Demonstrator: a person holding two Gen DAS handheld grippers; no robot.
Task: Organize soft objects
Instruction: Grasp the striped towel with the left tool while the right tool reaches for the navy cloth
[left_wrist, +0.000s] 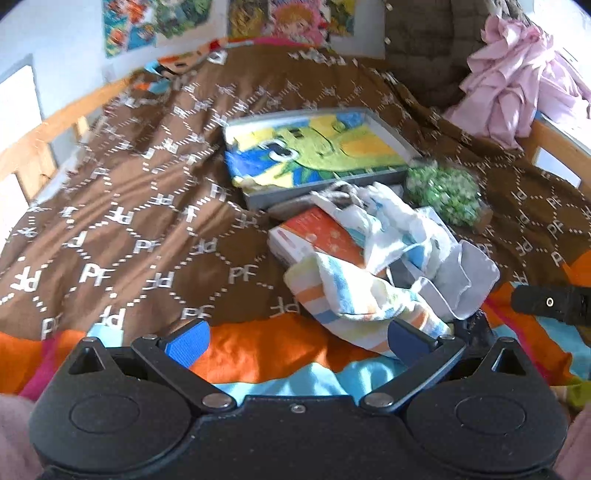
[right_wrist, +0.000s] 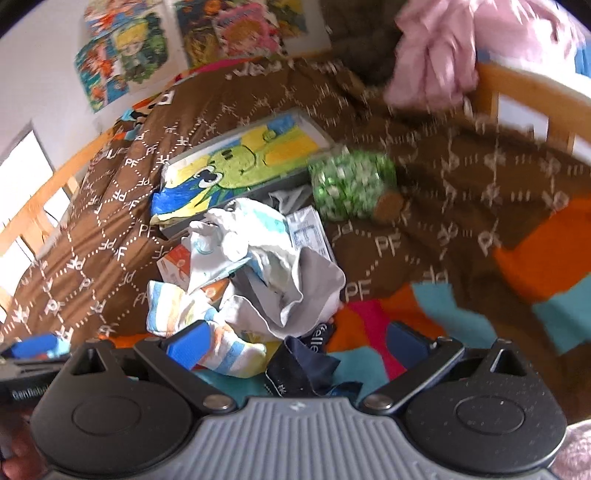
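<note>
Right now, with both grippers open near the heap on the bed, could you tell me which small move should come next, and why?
Probably ease the left gripper forward onto the striped towel: it is the nearest soft piece, its jaws are open, and the grey tray already holds one towel.

Bed cover (left_wrist: 122, 192): brown woven cloth, matt, white printed letters. Striped towel (left_wrist: 354, 299): looped terry, rough. Grey cloth (right_wrist: 314, 291): smooth thin knit, matt. Pink fabric (left_wrist: 517, 77): light, slight sheen. Grey tray (left_wrist: 388, 125): matt plastic (could be card). Orange box (left_wrist: 317, 236): glossy printed cardboard. Bed rail (right_wrist: 517, 88): varnished wood. Left gripper (left_wrist: 295, 339): matt black plastic, ribbed blue pads (left_wrist: 188, 341), shiny metal rivets.
</note>
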